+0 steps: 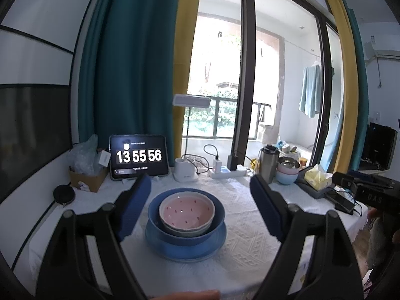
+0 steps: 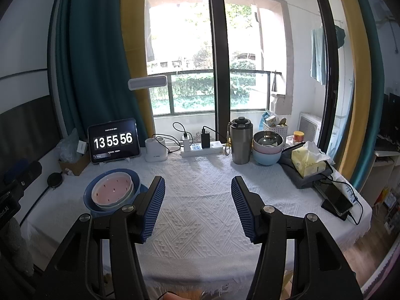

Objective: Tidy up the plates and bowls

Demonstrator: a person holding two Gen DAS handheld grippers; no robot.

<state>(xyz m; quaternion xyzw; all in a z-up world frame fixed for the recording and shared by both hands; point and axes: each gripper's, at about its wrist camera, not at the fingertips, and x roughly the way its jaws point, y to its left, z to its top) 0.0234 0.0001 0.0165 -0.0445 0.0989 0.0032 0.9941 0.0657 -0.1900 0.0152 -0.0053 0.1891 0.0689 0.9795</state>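
Centrally on a white-clothed table (image 1: 237,225): pink bowl (image 1: 187,210) nested in a grey bowl (image 1: 175,230), inside a dark blue bowl (image 1: 186,236), all on a blue plate (image 1: 186,251). Left gripper (image 1: 200,200) hovers w/ jaws spread wide either side of the stack, not touching. Right gripper (image 2: 197,205) also released, over bare cloth, stack to its left. More stacked bowls (image 2: 267,147) at table's back, beside a steel tumbler (image 2: 241,141)

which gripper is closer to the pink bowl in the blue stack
Left. The left gripper is open with the pink bowl between its fingers ahead. The right gripper is open over bare tablecloth, the stack off to its left.
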